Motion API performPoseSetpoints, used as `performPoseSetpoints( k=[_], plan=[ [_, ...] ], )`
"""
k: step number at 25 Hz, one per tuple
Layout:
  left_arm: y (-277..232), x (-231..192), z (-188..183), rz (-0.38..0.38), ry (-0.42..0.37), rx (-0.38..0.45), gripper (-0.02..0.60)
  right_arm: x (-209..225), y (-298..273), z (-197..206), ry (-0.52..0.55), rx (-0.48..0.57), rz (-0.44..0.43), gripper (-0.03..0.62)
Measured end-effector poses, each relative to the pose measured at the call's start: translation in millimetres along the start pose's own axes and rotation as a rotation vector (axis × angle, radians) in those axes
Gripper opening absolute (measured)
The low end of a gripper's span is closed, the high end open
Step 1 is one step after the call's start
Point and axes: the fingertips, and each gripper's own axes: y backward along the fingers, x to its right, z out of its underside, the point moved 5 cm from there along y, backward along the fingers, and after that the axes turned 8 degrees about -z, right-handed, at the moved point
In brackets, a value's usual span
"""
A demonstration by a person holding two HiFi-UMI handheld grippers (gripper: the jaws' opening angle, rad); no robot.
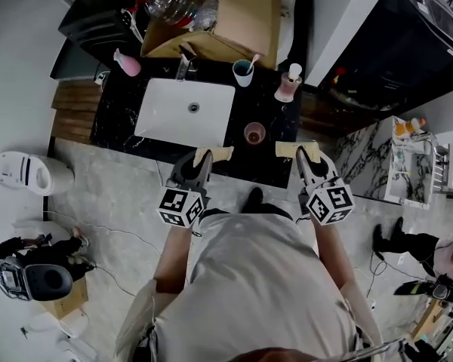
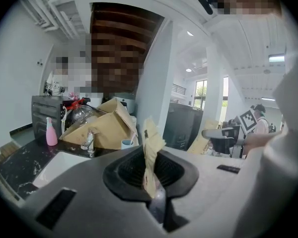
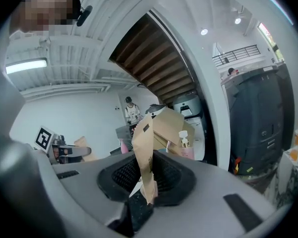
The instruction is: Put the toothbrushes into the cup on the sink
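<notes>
A pale blue cup (image 1: 243,72) stands on the black counter behind the white sink basin (image 1: 185,111), with a toothbrush (image 1: 253,60) leaning in it. A small brownish cup (image 1: 254,133) sits near the counter's front edge. My left gripper (image 1: 213,154) hovers at the front edge right of the basin; its tan taped jaws are pressed together with nothing between them. My right gripper (image 1: 300,150) hangs level with it further right, jaws likewise together and empty. In the left gripper view the jaws (image 2: 151,155) point toward the cup (image 2: 127,143). The right gripper view shows its jaws (image 3: 145,157) closed.
A faucet (image 1: 185,65) and pink bottle (image 1: 126,62) stand behind the basin, a pink soap dispenser (image 1: 288,84) at the back right. An open cardboard box (image 1: 234,13) fills the space behind the counter. A white appliance (image 1: 26,173) sits on the floor at left.
</notes>
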Motion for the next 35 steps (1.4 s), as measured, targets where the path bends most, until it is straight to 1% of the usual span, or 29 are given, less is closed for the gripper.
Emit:
performPoseSetpoints(
  k=[6, 11, 16, 22, 27, 35],
  plan=[
    [-11.8, 5.1, 1.0, -0.017, -0.005, -0.006, 0.034, 12.1, -10.5, 0.0, 0.001, -0.015, -0.033, 0.072],
    [-17.9, 0.8, 2.3, -0.019, 0.003, -0.018, 0.034, 15.4, -17.7, -0.3, 0.0, -0.027, -0.038, 0.072],
    [-25.2, -7.7, -0.9, 0.006, -0.004, -0.021, 0.034, 14.7, -25.2, -2.4, 0.002, -0.03, -0.018, 0.072],
    [-34.1, -25.7, -11.1, 0.052, -0.008, -0.016, 0.034, 8.1, -35.3, -6.7, -0.004, -0.02, 0.031, 0.072],
    [-41.6, -40.2, -18.1, 0.08, -0.016, -0.022, 0.034, 4.8, -49.7, -9.2, -0.005, -0.02, 0.055, 0.072],
    [-41.5, -65.8, -18.6, 0.069, -0.003, -0.03, 0.034, 0.3, -79.8, -7.1, 0.003, -0.053, 0.05, 0.072]
  ],
)
